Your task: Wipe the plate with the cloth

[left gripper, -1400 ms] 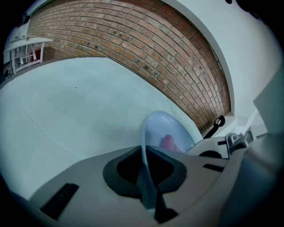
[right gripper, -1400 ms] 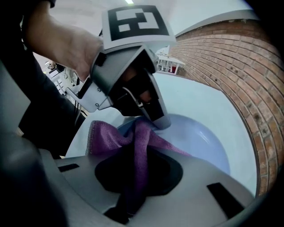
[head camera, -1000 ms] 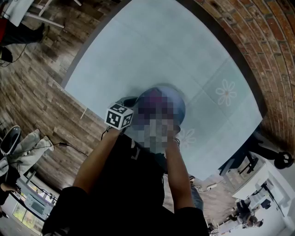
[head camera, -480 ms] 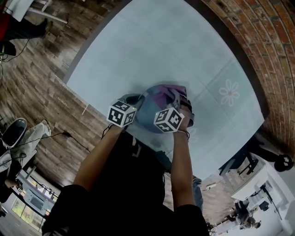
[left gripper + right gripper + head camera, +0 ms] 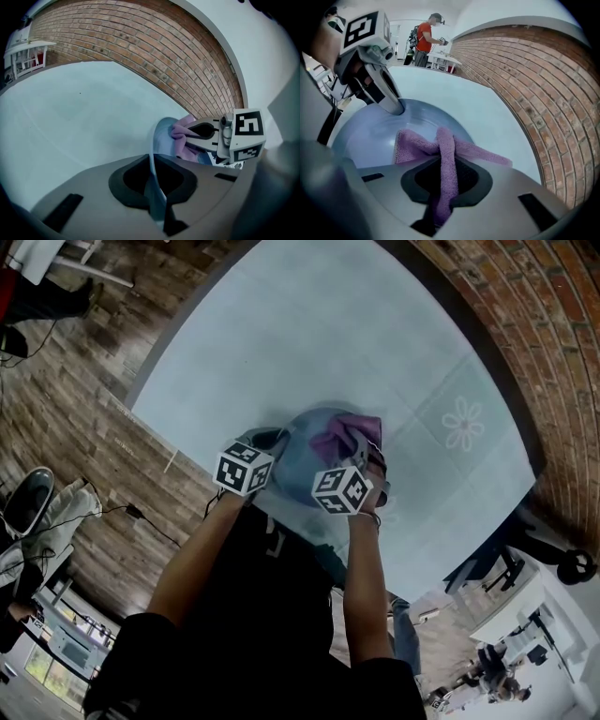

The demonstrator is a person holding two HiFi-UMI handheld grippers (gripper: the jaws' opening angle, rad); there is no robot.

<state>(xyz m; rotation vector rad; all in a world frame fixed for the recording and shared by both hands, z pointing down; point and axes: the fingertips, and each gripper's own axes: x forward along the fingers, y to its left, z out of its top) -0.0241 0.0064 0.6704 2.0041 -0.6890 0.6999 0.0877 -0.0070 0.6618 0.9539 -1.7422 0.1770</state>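
Note:
A light blue plate (image 5: 298, 463) is held up over the table, tilted, with my left gripper (image 5: 272, 441) shut on its near-left rim. In the left gripper view the rim (image 5: 156, 157) runs edge-on between the jaws. My right gripper (image 5: 362, 452) is shut on a purple cloth (image 5: 341, 434), which lies against the plate's far right part. The right gripper view shows the cloth (image 5: 444, 152) pinched between the jaws and spread on the plate's face (image 5: 365, 136). The left gripper (image 5: 395, 108) grips the opposite edge.
Below lies a pale blue table (image 5: 281, 334) with a flower print (image 5: 462, 424) at the right. A brick wall (image 5: 534, 343) bounds its far side. Wooden flooring (image 5: 66, 418) is at the left. A person in a red shirt (image 5: 425, 37) stands far off.
The right gripper has shifted and rolled with the cloth across the plate's face. The left gripper and the plate have kept still.

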